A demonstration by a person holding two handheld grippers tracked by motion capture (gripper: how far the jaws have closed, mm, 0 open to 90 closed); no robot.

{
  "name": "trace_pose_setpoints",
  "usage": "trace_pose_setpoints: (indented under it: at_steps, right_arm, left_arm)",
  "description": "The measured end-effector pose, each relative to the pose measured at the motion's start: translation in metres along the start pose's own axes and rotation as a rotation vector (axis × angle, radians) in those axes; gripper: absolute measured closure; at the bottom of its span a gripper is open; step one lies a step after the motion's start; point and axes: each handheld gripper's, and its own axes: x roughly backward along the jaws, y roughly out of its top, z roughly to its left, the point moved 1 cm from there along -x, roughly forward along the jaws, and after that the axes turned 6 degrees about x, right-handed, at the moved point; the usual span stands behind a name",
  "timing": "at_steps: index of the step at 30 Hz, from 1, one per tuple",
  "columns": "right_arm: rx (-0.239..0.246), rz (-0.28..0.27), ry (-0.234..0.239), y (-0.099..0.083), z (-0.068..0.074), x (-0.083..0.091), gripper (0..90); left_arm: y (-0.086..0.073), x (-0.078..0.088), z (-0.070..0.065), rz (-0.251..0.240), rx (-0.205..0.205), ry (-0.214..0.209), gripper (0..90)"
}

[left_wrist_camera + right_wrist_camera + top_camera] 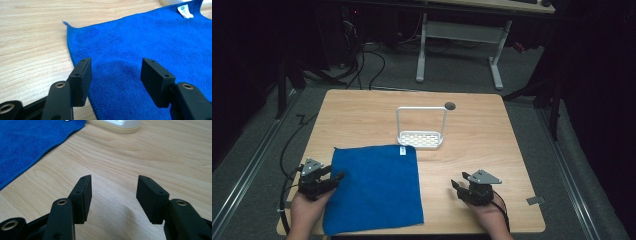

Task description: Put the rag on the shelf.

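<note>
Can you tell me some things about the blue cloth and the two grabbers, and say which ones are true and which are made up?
1. The cloth lies flat on the table. True.
2. The left gripper is squeezing the cloth. False: its jaws stand open over the cloth's edge, with nothing pinched.
3. The right gripper is open above bare wood. True.
4. The white rack stands on top of the cloth. False: it stands on the table just past the cloth's far edge.
5. The cloth has a small white tag at one corner. True.
</note>
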Motion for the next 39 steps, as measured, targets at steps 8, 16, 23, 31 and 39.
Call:
trace_pose_setpoints:
  at_steps: [8, 16, 23, 31, 39]
  right_arm:
    - [0.052, -0.019, 0.024, 0.012, 0.01, -0.006, 53.4]
    - [0.112, -0.049, 0.102, 0.035, 0.031, -0.023, 74.5]
    - [0.167, -0.079, 0.179, 0.055, 0.055, -0.041, 90.0]
    - [0.228, -0.059, 0.234, 0.069, 0.079, -0.064, 90.0]
    - [0.235, 0.058, 0.226, 0.063, 0.078, -0.085, 90.0]
  left_arm:
    - [-0.005, 0.008, -0.002, -0.024, -0.014, 0.024, 38.5]
    - [-0.016, 0.02, -0.001, 0.02, 0.037, 0.011, 40.9]
    - [-0.031, 0.026, -0.013, 0.062, -0.04, 0.01, 62.2]
    - [-0.039, 0.023, -0.03, 0.089, -0.088, 0.027, 78.4]
    - [-0.043, 0.026, -0.031, 0.081, -0.107, 0.025, 78.8]
